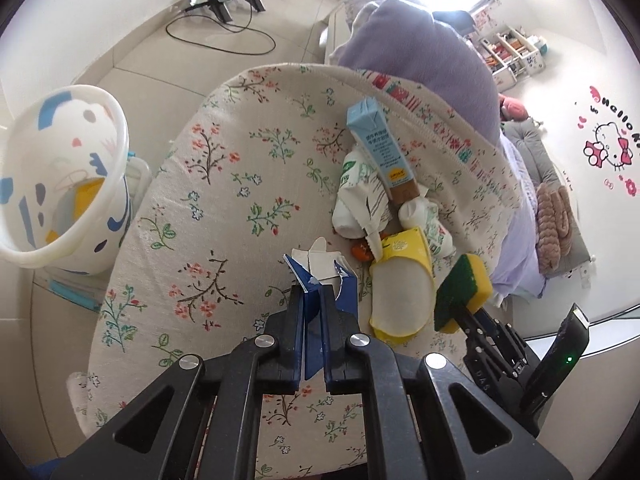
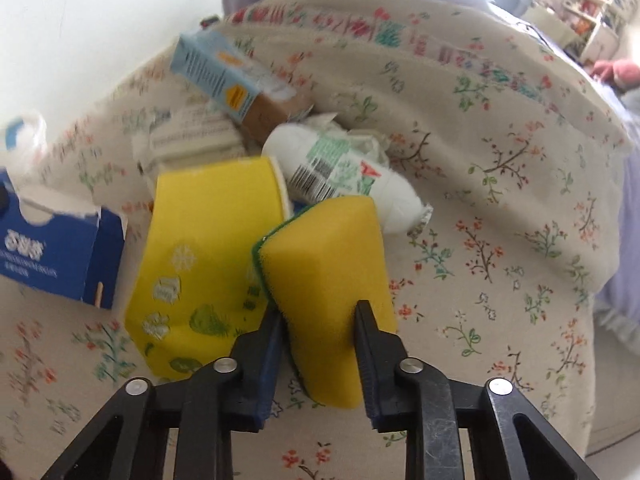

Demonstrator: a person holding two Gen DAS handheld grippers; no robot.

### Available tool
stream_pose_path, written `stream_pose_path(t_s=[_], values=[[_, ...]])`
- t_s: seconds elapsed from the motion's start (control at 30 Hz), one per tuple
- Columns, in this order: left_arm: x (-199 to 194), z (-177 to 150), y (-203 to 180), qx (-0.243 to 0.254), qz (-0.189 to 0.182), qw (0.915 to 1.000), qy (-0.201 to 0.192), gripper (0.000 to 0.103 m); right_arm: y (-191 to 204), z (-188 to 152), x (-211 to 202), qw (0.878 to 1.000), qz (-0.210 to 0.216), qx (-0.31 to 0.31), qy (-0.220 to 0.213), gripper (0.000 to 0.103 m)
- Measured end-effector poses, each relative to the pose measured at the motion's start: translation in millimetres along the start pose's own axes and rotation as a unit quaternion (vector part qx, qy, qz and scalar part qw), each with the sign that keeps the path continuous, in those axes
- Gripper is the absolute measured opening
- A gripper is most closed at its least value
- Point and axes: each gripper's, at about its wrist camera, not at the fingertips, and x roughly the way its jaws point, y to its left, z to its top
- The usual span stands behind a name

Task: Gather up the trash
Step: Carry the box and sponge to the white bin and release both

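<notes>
My left gripper (image 1: 311, 292) is shut on the wall of a torn dark blue carton (image 1: 320, 276), over the floral-cloth table (image 1: 208, 184); the carton also shows in the right wrist view (image 2: 56, 252). My right gripper (image 2: 320, 308) is shut on a yellow sponge with a green scrub side (image 2: 328, 264), seen from the left wrist view too (image 1: 464, 292). Beside it lie a squashed yellow paper cup (image 2: 200, 264), a white bottle with a green label (image 2: 340, 168), a light blue carton (image 2: 232, 80) and crumpled white wrappers (image 1: 360, 196).
A white patterned bin (image 1: 56, 176) with a yellow item inside stands left of the table. A purple cushion (image 1: 420, 56) lies beyond the table's far edge. Cables and black stands (image 1: 228, 4) are on the tiled floor. A bed is to the right.
</notes>
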Motion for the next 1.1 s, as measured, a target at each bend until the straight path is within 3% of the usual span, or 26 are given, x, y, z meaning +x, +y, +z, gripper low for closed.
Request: stream_pose_path(t_s=[0.43,0.57,0.67,0.8,0.97,1.1], values=[[-59,23,35,-0.038,-0.010,0.9968,-0.069,0.007,-22,11,-54,0.986,0.053,0.114,-0.109,0.027],[-86,36,58,-0.061,0.003,0.9936,-0.096,0.007,-13,15,-71,0.980,0.066,0.110,-0.151,0.028],[-113,50,81,-0.068,0.055,0.9884,-0.125,0.007,4,15,-82,0.976,0.085,0.096,-0.177,0.028],[-131,65,109,-0.069,0.123,0.9817,-0.128,0.007,29,15,-87,0.974,0.109,0.070,-0.188,0.028],[-129,75,129,-0.065,0.182,0.9739,-0.120,0.007,57,24,-84,0.963,0.191,0.074,-0.173,0.029],[-113,80,137,-0.055,0.209,0.9711,-0.102,0.007,93,34,-74,0.963,0.213,0.051,-0.157,0.029]])
